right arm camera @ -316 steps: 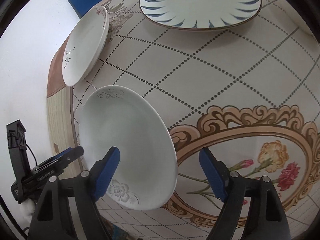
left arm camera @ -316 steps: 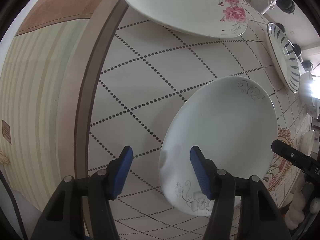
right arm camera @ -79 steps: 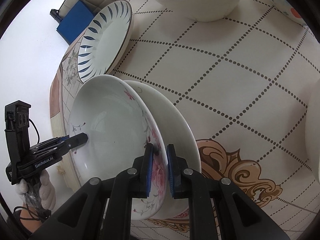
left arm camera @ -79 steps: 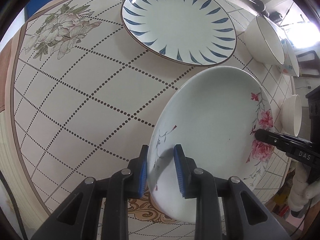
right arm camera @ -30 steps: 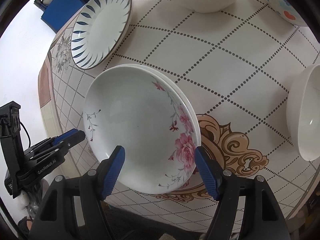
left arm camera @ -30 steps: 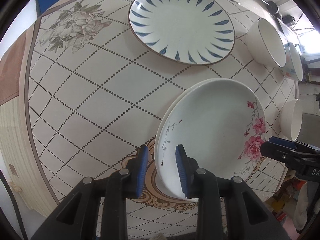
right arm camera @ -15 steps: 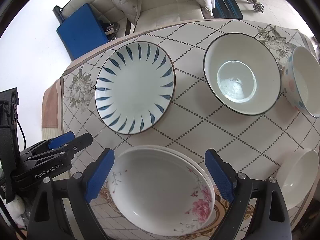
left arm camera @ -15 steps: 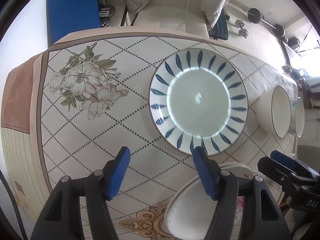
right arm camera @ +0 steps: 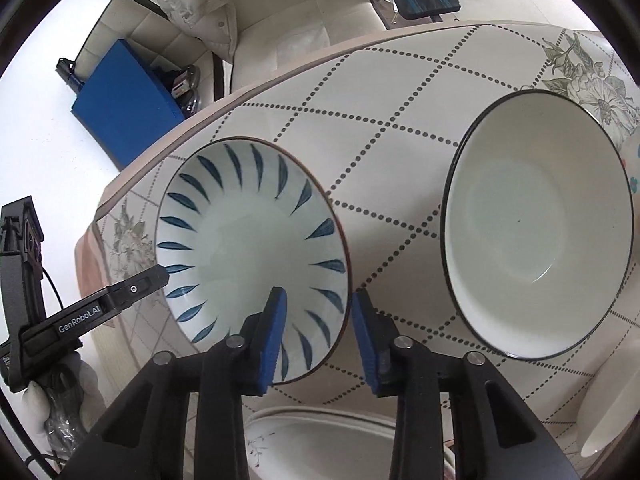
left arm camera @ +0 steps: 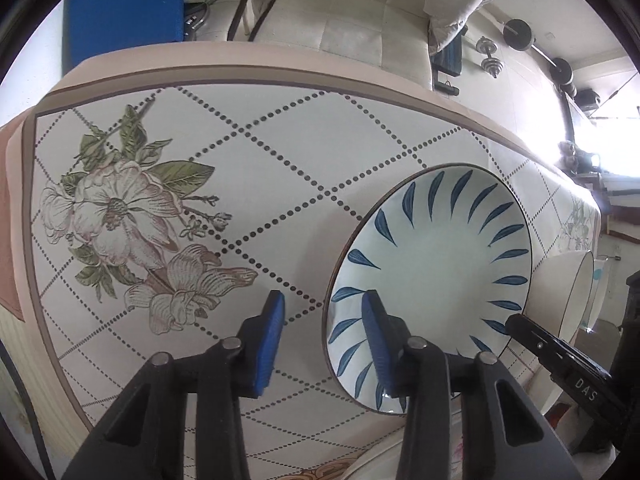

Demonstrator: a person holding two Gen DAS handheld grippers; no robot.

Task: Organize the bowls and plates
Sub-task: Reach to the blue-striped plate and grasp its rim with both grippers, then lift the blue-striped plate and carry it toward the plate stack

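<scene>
A white plate with blue leaf marks [left arm camera: 436, 272] lies on the patterned tablecloth; it also shows in the right wrist view [right arm camera: 248, 248]. My left gripper [left arm camera: 324, 332] is open and straddles the plate's left rim, one finger over the plate and one outside it. My right gripper [right arm camera: 320, 332] is open and straddles the plate's right rim in the same way. The stacked flowered plates [right arm camera: 320, 444] sit just below the grippers, near the table's front.
A large white bowl with a dark rim [right arm camera: 536, 232] stands right of the blue plate, also seen edge-on in the left wrist view [left arm camera: 568, 296]. Another white bowl [right arm camera: 612, 408] is at the far right. A cream chair [left arm camera: 340, 24] and blue panel [right arm camera: 124, 108] lie beyond the table.
Both grippers let go of the flowered plate on the stack, rose, then moved forward and down to the blue-marked plate. Their fingers now sit around its opposite rims, jaws narrower than half a second ago.
</scene>
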